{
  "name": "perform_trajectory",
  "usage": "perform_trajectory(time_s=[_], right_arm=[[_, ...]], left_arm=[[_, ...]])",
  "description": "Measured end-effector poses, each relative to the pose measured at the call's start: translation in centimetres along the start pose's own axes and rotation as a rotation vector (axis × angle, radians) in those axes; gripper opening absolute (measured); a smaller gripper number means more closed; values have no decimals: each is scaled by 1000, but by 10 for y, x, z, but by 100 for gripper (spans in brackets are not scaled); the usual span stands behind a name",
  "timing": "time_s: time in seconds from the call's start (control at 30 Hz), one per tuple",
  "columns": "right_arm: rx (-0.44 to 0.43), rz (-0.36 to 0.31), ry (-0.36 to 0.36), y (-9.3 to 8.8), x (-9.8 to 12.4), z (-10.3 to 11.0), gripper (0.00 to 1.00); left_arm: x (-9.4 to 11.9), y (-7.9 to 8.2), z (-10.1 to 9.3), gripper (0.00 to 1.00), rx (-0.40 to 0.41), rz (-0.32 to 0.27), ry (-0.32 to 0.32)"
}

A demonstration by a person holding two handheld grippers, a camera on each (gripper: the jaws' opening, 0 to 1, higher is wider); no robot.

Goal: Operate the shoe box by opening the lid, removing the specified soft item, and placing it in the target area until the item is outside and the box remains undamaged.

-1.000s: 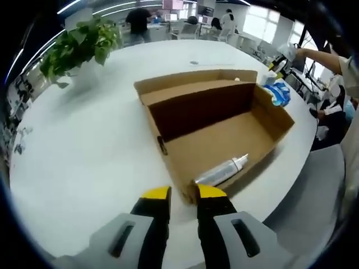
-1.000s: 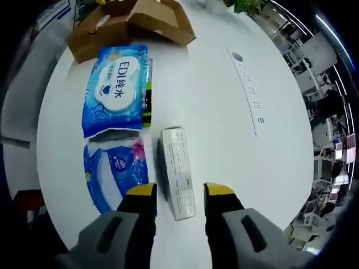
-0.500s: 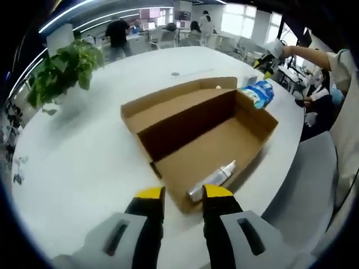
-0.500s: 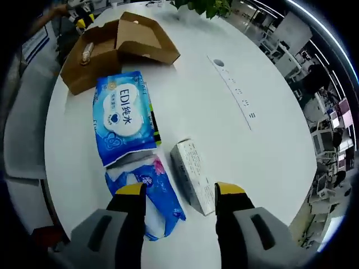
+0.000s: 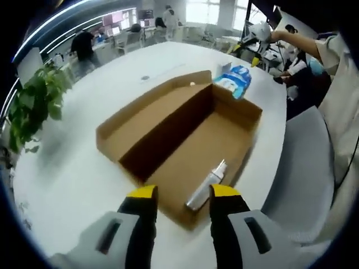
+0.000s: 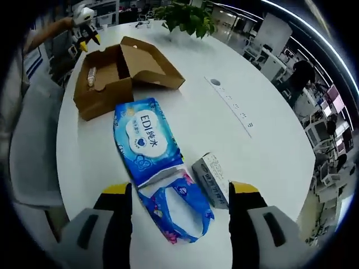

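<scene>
- My left gripper (image 5: 180, 193) hangs wide open and empty over the near wall of the shoe box (image 5: 162, 137); my view has swung round it since a second ago.
- Inside, only a silver bottle (image 5: 205, 185) lies near me, lid already open.
- My right gripper (image 6: 180, 188), spread wide and empty, has backed off; the blue soft pack (image 6: 175, 204) lies between its jaws on the surface (image 6: 196, 106), outside the box.
- I judge removal done.

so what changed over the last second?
Right gripper drew back from the small carton and widened its jaws; left gripper swung round the open box. Nothing grasped or released. Tube, wipes pack and pouch stayed put.
</scene>
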State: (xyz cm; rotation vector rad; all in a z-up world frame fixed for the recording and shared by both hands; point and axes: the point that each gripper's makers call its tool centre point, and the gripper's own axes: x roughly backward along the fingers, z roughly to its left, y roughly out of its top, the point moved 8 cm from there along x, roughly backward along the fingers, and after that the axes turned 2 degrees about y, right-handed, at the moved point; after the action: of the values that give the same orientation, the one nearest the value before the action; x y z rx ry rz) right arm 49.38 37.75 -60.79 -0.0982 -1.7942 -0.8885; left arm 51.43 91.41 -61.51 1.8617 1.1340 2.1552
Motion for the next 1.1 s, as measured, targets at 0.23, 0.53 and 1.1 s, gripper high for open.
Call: perform_trajectory(time_s=[0.23,0.53,1.1], right_arm=[[-82,-85,-24,2,12,23,75],[-148,-178,-59,8,28,49,86],[-264,-242,-64,0,43,93,96]], left_arm=[[-10,2,1,38,-101,56,-68],[-24,10,0,39,-202,104,-138],[-60,16,-9,41,-463,248,-283]])
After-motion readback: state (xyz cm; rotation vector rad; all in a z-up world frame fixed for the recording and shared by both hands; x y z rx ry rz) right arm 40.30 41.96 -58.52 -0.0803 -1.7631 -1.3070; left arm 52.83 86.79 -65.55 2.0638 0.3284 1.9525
